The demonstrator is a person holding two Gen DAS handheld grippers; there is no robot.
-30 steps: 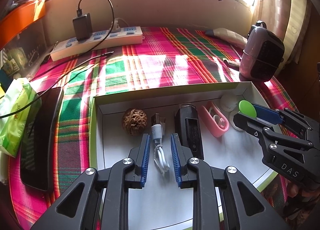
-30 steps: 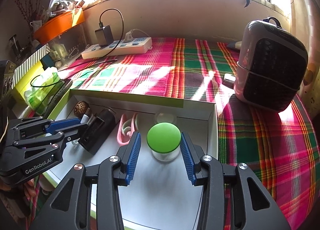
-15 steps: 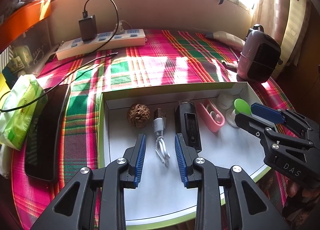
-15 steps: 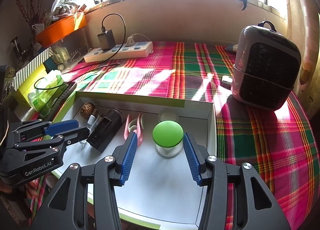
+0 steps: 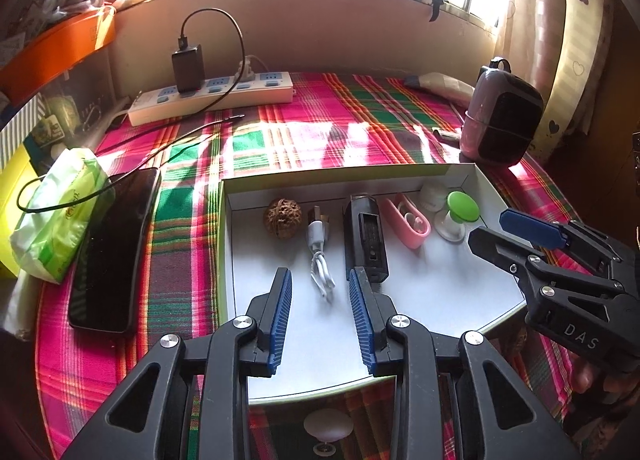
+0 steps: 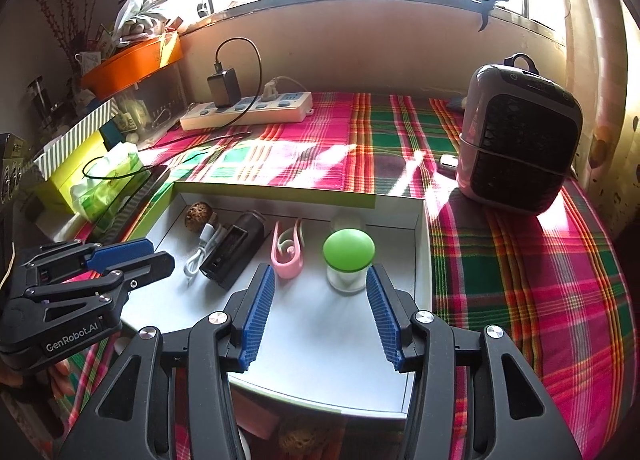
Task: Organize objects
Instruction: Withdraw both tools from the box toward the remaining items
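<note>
A white box with a green rim lies on the plaid cloth. Along its far side lie a walnut, a white cable, a black rectangular device, a pink clip and a green-capped jar. My left gripper is open and empty above the box, just short of the cable. My right gripper is open and empty, just short of the jar.
A black phone and a green tissue pack lie left of the box. A power strip with a charger sits at the back. A pink heater stands at the right. A white round knob lies in front of the box.
Both grippers have drawn back and up from the box. The left one opened off the cable and the right one off the green-capped jar; both objects stay in the box.
</note>
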